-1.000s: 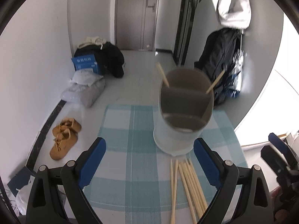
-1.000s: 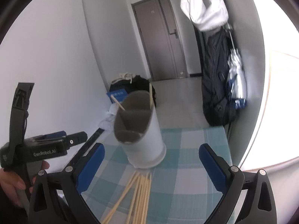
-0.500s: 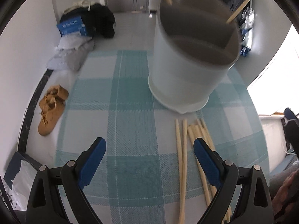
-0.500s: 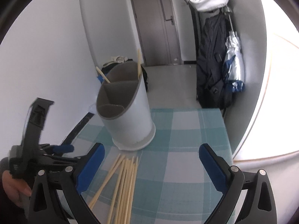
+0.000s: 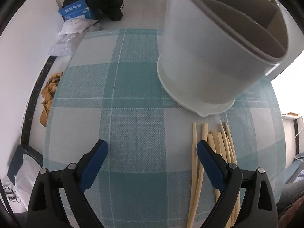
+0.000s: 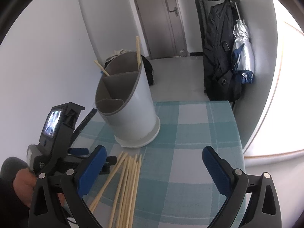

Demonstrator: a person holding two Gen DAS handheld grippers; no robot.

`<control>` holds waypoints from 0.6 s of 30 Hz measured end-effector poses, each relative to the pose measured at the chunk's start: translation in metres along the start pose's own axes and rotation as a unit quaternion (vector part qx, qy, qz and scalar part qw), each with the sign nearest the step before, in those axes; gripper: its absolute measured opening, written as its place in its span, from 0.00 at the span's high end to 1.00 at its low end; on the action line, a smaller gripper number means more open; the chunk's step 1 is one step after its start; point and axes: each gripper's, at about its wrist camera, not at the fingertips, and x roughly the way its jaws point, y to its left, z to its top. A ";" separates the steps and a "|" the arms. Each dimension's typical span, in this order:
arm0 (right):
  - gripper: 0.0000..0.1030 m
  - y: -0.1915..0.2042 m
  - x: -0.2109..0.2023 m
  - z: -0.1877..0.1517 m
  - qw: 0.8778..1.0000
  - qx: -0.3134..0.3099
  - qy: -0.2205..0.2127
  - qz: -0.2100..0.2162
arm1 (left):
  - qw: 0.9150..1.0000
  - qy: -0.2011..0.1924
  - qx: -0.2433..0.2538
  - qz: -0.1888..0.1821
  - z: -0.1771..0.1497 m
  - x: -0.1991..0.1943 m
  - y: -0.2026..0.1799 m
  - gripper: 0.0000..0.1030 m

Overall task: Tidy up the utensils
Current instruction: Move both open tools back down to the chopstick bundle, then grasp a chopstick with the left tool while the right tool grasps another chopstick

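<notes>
I take the white utensil holder (image 6: pixel 131 102) as my landmark: it stands upright on the teal-and-white checked cloth (image 5: pixel 133 98), its grey interior split into compartments, and two chopsticks (image 6: pixel 138 50) lean out of the far compartments, one at the back rim and one to the left. Just in front of the holder's base lies a loose bundle of chopsticks (image 6: pixel 125 182) flat on the cloth, their tips near the base but not touching it. My left gripper (image 5: pixel 152 152) sits low over the cloth in front of the holder, jaws spread wide with nothing between them; its right finger (image 5: pixel 209 163) lies over the leftmost sticks of the bundle (image 5: pixel 218 152), though I cannot tell whether it touches them. My right gripper (image 6: pixel 153 157) hovers in front of the holder too, to the right of the bundle, jaws likewise wide apart and empty. Behind the holder a dark bag (image 6: pixel 218 57) and a folded umbrella (image 6: pixel 242 51) hang by the door (image 6: pixel 159 19).
</notes>
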 end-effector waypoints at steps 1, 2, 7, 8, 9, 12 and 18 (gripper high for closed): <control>0.02 -0.001 0.000 0.000 1.000 0.003 0.001 -0.001 | 1.000 0.001 0.005 0.005 0.000 0.000 -0.002 0.11; 0.02 -0.003 0.000 0.001 1.000 0.007 0.001 -0.002 | 1.000 0.001 0.009 0.005 0.000 0.001 -0.002 0.11; 0.02 -0.008 -0.001 0.004 1.000 0.022 0.001 0.002 | 0.999 -0.003 0.031 0.025 -0.003 0.002 -0.009 0.11; 0.02 -0.009 -0.001 0.005 1.000 0.025 0.001 0.003 | 0.999 -0.003 0.033 0.027 -0.004 0.002 -0.009 0.11; 0.02 -0.009 -0.002 0.005 1.000 0.027 0.001 0.004 | 0.999 -0.002 0.034 0.028 -0.004 0.001 -0.010 0.11; 0.02 -0.010 -0.003 0.005 0.999 0.033 0.002 0.007 | 0.999 0.005 0.029 0.020 -0.004 0.000 -0.008 0.15; 0.02 -0.010 -0.006 0.003 0.999 0.035 0.000 0.011 | 0.999 -0.007 0.032 0.016 0.002 -0.004 -0.007 0.60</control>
